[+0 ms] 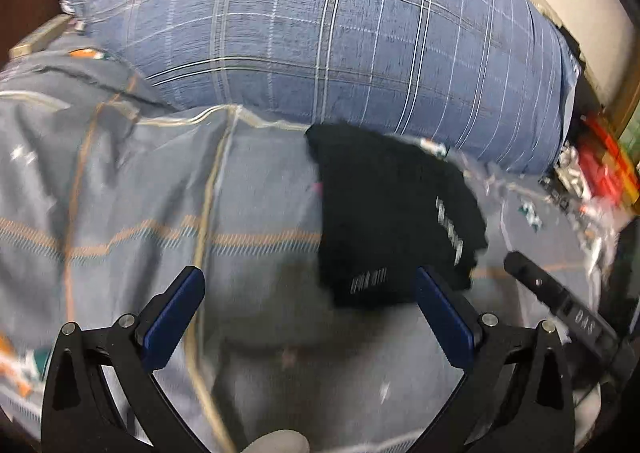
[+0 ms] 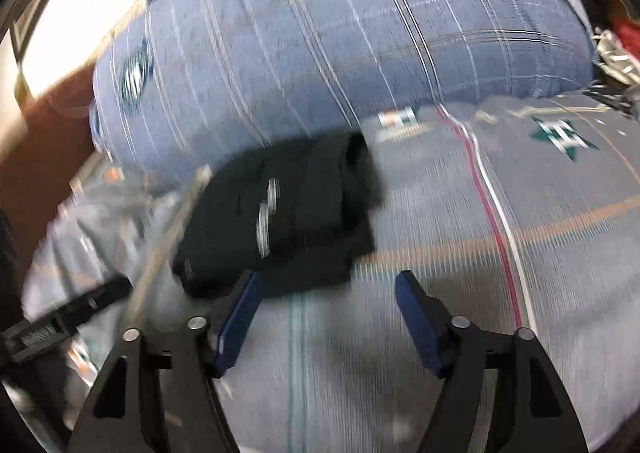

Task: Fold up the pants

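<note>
Pants [image 1: 394, 221], black, folded into a compact bundle, lying on a grey patterned bedsheet [image 1: 152, 213] just in front of a blue plaid pillow [image 1: 340, 33]; white printed lettering on the fabric, blurred, unreadable. Left gripper [image 1: 308, 317]: jaws spread wide, holding nothing, near the bundle. Right wrist view: pants [image 2: 288, 213] ahead-left; lettering again illegible. Right gripper [image 2: 326, 317]: jaws wide apart, empty.

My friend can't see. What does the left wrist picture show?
Black pants lie folded in a small bundle on a grey patterned bedsheet. The left gripper has its jaws open and empty beside them, with a big blue plaid pillow behind.
</note>
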`<state>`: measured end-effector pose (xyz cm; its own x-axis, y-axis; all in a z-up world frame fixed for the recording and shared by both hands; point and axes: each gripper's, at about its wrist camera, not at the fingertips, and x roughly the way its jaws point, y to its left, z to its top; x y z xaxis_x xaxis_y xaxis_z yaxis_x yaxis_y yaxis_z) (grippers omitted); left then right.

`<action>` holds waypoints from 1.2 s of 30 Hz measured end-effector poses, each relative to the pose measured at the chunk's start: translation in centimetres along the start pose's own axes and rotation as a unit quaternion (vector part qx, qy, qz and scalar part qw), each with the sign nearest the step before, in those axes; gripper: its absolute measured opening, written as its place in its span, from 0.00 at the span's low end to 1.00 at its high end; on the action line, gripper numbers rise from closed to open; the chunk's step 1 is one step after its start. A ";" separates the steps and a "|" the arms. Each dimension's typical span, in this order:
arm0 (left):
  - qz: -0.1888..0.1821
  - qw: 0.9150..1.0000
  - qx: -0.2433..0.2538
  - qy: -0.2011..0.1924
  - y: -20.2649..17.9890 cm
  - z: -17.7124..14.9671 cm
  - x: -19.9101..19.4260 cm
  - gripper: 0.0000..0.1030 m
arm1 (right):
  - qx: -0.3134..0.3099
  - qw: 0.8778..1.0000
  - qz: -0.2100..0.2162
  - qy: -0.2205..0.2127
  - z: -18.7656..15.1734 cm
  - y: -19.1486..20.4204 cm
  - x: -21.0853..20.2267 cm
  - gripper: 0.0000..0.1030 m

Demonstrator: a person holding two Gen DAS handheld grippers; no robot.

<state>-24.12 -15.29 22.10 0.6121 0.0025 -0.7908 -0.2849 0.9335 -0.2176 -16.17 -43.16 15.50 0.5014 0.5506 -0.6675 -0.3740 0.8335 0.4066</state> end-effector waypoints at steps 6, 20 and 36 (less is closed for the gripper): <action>-0.056 0.996 -0.032 0.054 0.7 4.7 6.4 1.00 | 0.062 0.995 0.057 0.058 5.7 -3.7 8.0 0.76; -0.111 0.988 -0.026 0.105 -2.1 7.6 12.1 0.57 | 0.027 0.989 0.108 0.097 7.5 -0.7 14.0 0.35; -0.087 0.992 -0.051 0.078 0.6 11.9 11.0 0.68 | 0.020 0.997 0.072 0.032 10.9 0.1 11.5 0.41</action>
<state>-8.84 -10.42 20.08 0.5392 -0.2192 -0.8131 -0.2631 0.8733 -0.4100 -1.90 -36.27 14.66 0.3928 0.6614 -0.6389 -0.4065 0.7481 0.5245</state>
